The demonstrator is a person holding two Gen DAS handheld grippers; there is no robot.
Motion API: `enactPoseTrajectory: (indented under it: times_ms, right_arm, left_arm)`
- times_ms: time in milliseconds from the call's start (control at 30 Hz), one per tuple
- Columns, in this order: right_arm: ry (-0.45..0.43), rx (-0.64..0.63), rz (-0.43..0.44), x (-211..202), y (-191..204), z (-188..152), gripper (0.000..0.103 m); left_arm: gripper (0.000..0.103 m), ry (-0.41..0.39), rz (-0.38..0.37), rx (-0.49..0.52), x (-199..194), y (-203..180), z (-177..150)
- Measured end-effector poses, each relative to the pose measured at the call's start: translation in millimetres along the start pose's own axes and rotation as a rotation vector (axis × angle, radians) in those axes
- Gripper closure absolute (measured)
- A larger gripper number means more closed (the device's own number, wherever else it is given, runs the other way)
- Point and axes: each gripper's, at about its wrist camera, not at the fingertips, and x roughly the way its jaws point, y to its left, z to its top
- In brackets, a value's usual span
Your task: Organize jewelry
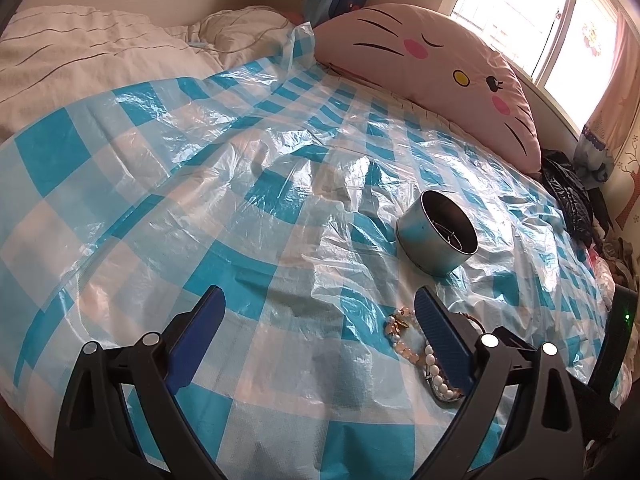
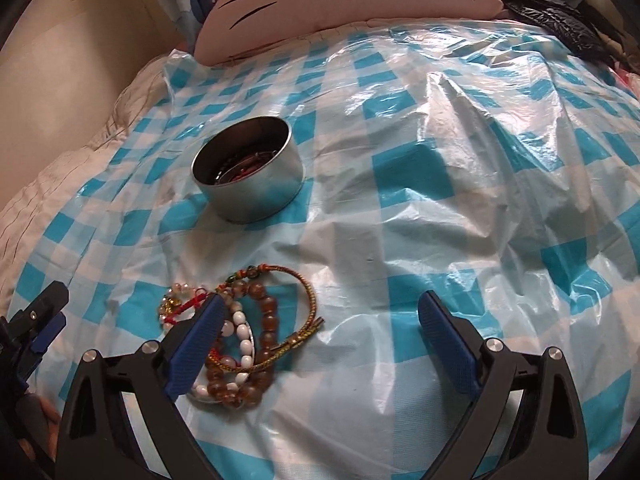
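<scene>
A round metal tin [image 1: 437, 234] [image 2: 248, 170] stands open on the checked plastic sheet, with some jewelry inside. A heap of bracelets [image 2: 244, 340] lies in front of it: amber beads, white beads, a gold-green cord bangle and a pale bead string with a red tassel. In the left wrist view the bracelets [image 1: 416, 350] lie by my right-hand finger, partly hidden behind it. My left gripper [image 1: 320, 304] is open and empty over bare sheet. My right gripper [image 2: 320, 308] is open too, its left finger [image 2: 196, 344] over the heap. The left gripper [image 2: 40, 320] shows at the right view's left edge.
The blue-and-white plastic sheet [image 1: 200, 200] covers a bed. A pink cat-face pillow [image 1: 432, 68] lies behind the tin. White bedding [image 1: 80, 60] is at the far left, dark clothes [image 1: 568, 196] at the right edge, a window [image 1: 568, 20] beyond.
</scene>
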Motion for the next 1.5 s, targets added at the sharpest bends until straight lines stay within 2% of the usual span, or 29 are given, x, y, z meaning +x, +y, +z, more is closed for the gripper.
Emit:
enactPoseTrajectory:
  times_ms: [67,133,167,200,400,433,467,533,567,733,800,1000,1233,1333,1367,1400,1433,1467,1500]
  right_arm:
    - [-0.016,0.011,0.004,-2.8,-5.4,3.1,0.016]
    - [-0.007,-0.011,0.016,-2.2,-3.1,4.0,0.043]
    - [0.013,-0.017,0.028,1.9,-2.0,4.4,0.049]
    - [0.033,-0.026,0.038,6.2,-0.5,4.4,0.062]
    - [0.109,-0.123,-0.039,27.8,15.2,-1.5,0.073]
    - [0.109,-0.129,-0.035,27.9,16.4,-2.1,0.084]
    - [0.106,-0.131,-0.028,27.0,16.8,-2.3,0.089]
    - [0.090,-0.129,-0.011,22.8,16.7,-1.9,0.098]
    - [0.078,-0.121,0.011,19.2,16.0,-1.5,0.099]
    - [-0.016,-0.026,0.144,-9.3,1.9,3.0,0.099]
    - [-0.071,0.017,0.225,-24.3,-6.2,4.0,0.099]
    - [-0.222,0.074,0.402,-66.1,-19.2,2.2,0.099]
    - [-0.193,0.260,0.433,-59.0,-58.0,3.1,0.099]
    - [-0.125,0.287,0.375,-46.7,-63.8,3.5,0.099]
    - [-0.100,0.274,0.326,-42.8,-63.5,3.3,0.097]
    - [-0.066,0.249,0.274,-37.7,-60.1,4.2,0.076]
    - [-0.041,0.221,0.241,-33.0,-57.1,3.5,0.044]
    - [-0.027,0.190,0.199,-29.8,-52.9,3.2,0.038]
    - [-0.015,0.160,0.168,-26.1,-48.8,3.0,0.038]
  left_arm:
    - [0.011,0.003,-0.004,0.003,0.5,-2.5,1.5]
    - [0.011,-0.005,0.004,0.036,0.2,-9.0,2.8]
    - [0.011,-0.006,0.005,0.050,0.6,-10.9,3.0]
    - [0.011,-0.003,0.001,0.052,1.0,-11.7,2.7]
    - [0.011,0.007,-0.030,-0.009,3.2,-0.1,7.4]
    - [0.011,0.010,-0.032,-0.022,4.1,2.6,7.7]
    - [0.011,0.012,-0.033,-0.034,4.7,4.7,8.2]
    - [0.011,0.013,-0.035,-0.046,4.9,7.8,8.5]
    - [0.011,0.010,-0.034,-0.046,4.7,8.3,8.2]
    - [0.011,0.004,-0.019,-0.023,3.5,4.7,6.5]
    - [0.011,0.003,-0.013,-0.020,3.5,4.1,6.3]
    - [0.011,0.001,0.005,-0.015,2.5,3.6,5.2]
    - [0.011,-0.004,0.021,0.035,1.5,-6.4,3.2]
    - [0.011,-0.007,0.013,0.059,0.2,-10.5,2.6]
    - [0.011,-0.008,0.012,0.068,0.1,-12.2,2.3]
    - [0.011,-0.007,0.013,0.075,0.3,-13.8,1.9]
    - [0.011,-0.006,0.014,0.080,0.5,-15.1,1.6]
    - [0.011,-0.005,0.014,0.083,0.5,-15.9,1.7]
    - [0.011,-0.005,0.013,0.084,0.4,-16.2,1.5]
